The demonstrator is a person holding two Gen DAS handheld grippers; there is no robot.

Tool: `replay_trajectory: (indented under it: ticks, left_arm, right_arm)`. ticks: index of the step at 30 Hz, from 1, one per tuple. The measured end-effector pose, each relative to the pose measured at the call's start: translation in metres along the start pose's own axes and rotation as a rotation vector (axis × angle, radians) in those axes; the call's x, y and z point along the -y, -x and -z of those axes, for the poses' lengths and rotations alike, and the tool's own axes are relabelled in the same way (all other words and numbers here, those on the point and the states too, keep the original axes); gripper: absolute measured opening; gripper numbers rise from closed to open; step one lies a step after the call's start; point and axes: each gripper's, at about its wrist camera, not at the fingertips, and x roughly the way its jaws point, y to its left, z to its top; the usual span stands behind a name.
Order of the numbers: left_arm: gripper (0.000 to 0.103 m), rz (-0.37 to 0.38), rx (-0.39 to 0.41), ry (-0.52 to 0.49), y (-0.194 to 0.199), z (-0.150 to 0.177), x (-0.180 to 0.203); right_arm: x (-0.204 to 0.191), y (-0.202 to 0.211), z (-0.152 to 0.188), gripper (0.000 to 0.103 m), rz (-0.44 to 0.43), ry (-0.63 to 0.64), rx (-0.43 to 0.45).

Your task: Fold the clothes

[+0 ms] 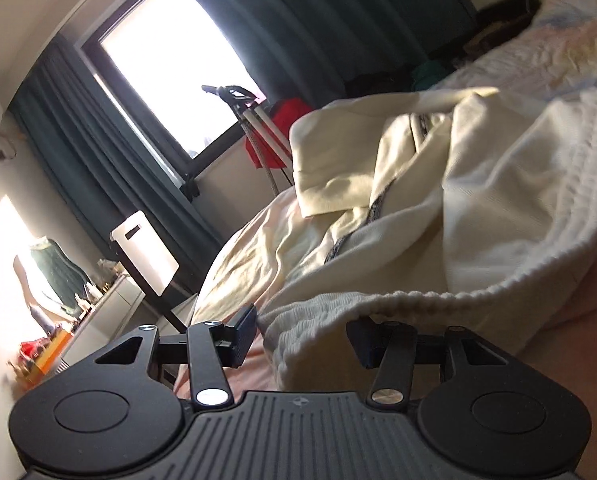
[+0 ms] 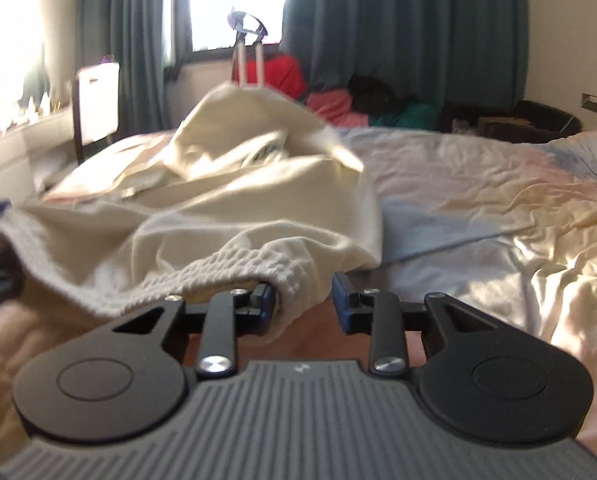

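Here your left gripper (image 1: 302, 336) has its fingers apart, the cream garment's (image 1: 478, 208) ribbed hem draped between them. Your right gripper (image 2: 304, 304) is spread too, hem against its left finger.

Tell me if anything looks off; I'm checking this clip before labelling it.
Nothing is damaged or spilled. The cream garment lies bunched and rumpled on the bed, not flat. Its ribbed hem sits between the open fingers of the left gripper and the right gripper, neither clamped.
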Motion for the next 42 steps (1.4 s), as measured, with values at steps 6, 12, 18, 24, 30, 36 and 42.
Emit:
replay_trajectory:
  ticks: [6,12,18,24,30,36,42]
  left_arm:
    - [0.016,0.065,-0.008,0.351,-0.007,-0.001,-0.051]
    - [0.012,0.176,-0.017,0.757,-0.005,0.016,-0.109]
    - [0.015,0.166,-0.298,0.919,-0.032,0.050,-0.123]
    - [0.037,0.195,-0.403,0.923,-0.037,0.068,-0.127]
    - [0.046,0.336,-0.373,1.033,0.007,0.075,-0.145]
    - [0.085,0.415,-0.204,1.197,0.054,0.074,-0.149]
    - [0.087,0.292,-0.319,1.186,0.013,0.067,-0.139]
  right_arm:
    - [0.001,-0.038,0.014,0.032,-0.032,0.014,-0.207]
    - [-0.004,0.000,-0.007,0.016,-0.015,0.060,-0.003]
    - [-0.037,0.037,-0.011,0.017,-0.061,0.311,0.061]
    - [-0.042,0.001,0.014,0.020,-0.144,0.334,-0.203]
    - [-0.012,0.017,-0.008,0.031,-0.250,0.200,-0.236]
    - [0.023,0.033,-0.023,0.049,-0.465,-0.062,-0.267]
    - [0.053,0.005,-0.018,0.072,-0.326,-0.318,-0.262]
